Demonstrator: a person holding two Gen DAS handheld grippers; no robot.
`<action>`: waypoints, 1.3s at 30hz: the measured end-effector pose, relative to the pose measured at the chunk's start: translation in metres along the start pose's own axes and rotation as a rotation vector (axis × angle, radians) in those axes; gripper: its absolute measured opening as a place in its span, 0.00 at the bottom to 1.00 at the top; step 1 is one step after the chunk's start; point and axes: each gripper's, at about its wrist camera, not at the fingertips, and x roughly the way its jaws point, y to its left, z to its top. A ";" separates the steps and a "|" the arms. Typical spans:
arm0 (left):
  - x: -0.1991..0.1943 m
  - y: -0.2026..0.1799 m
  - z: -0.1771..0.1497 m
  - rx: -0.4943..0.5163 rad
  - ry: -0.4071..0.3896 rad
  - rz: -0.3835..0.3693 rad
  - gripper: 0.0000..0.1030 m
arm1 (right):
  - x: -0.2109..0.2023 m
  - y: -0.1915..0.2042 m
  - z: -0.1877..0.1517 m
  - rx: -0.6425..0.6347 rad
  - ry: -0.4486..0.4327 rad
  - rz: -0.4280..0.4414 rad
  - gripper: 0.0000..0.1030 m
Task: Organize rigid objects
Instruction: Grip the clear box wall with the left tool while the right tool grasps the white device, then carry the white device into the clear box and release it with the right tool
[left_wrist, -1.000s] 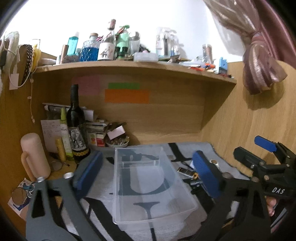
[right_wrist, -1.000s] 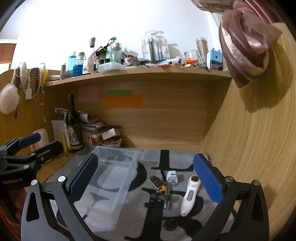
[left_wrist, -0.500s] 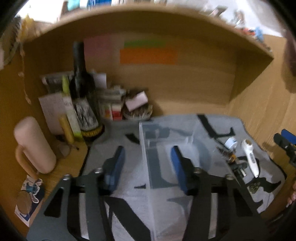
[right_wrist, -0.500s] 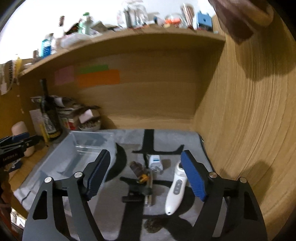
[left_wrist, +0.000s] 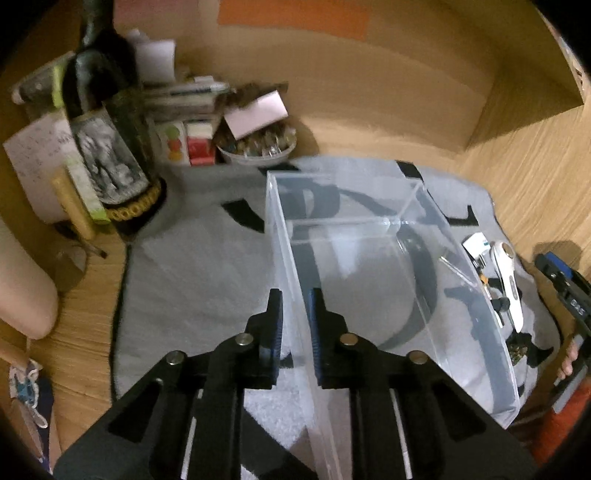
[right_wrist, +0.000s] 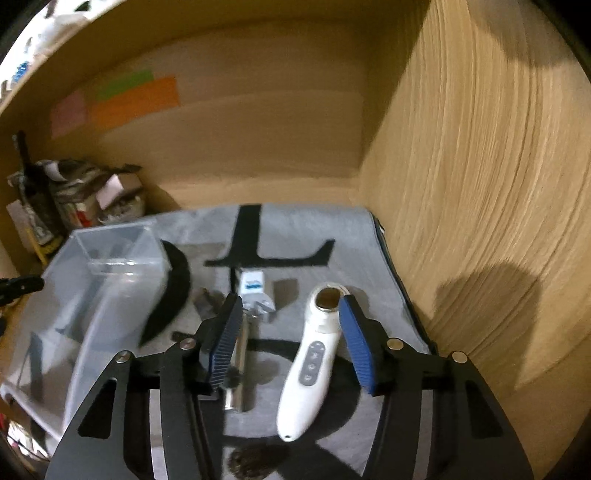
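A clear plastic bin (left_wrist: 369, 273) stands on a grey mat (left_wrist: 192, 266) with black letters. My left gripper (left_wrist: 295, 314) is shut on the bin's left wall, one finger on each side. The bin also shows at the left of the right wrist view (right_wrist: 103, 280). My right gripper (right_wrist: 288, 325) is open and low over the mat, with a white handheld device (right_wrist: 314, 358) lying between its fingers, close to the right one. A small white and blue charger (right_wrist: 253, 286) and a metal tool (right_wrist: 240, 354) lie by the left finger.
A dark wine bottle (left_wrist: 107, 129), books, a bowl of small items (left_wrist: 258, 144) and a pink cylinder (left_wrist: 22, 288) stand at the back left. A wooden side wall (right_wrist: 480, 184) rises close on the right. A dark scrap (right_wrist: 251, 461) lies on the mat's front.
My left gripper has dropped to the bin and closed on its left wall. My right gripper has lowered and narrowed around the white device.
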 end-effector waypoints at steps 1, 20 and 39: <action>0.003 0.000 0.000 0.001 0.013 -0.007 0.14 | 0.004 -0.001 0.000 0.006 0.013 0.001 0.49; 0.012 -0.005 0.001 0.000 0.031 0.010 0.10 | 0.083 -0.018 -0.012 0.059 0.246 0.003 0.33; 0.012 -0.006 0.000 0.022 0.019 0.035 0.10 | -0.024 0.022 0.044 -0.009 -0.139 0.111 0.32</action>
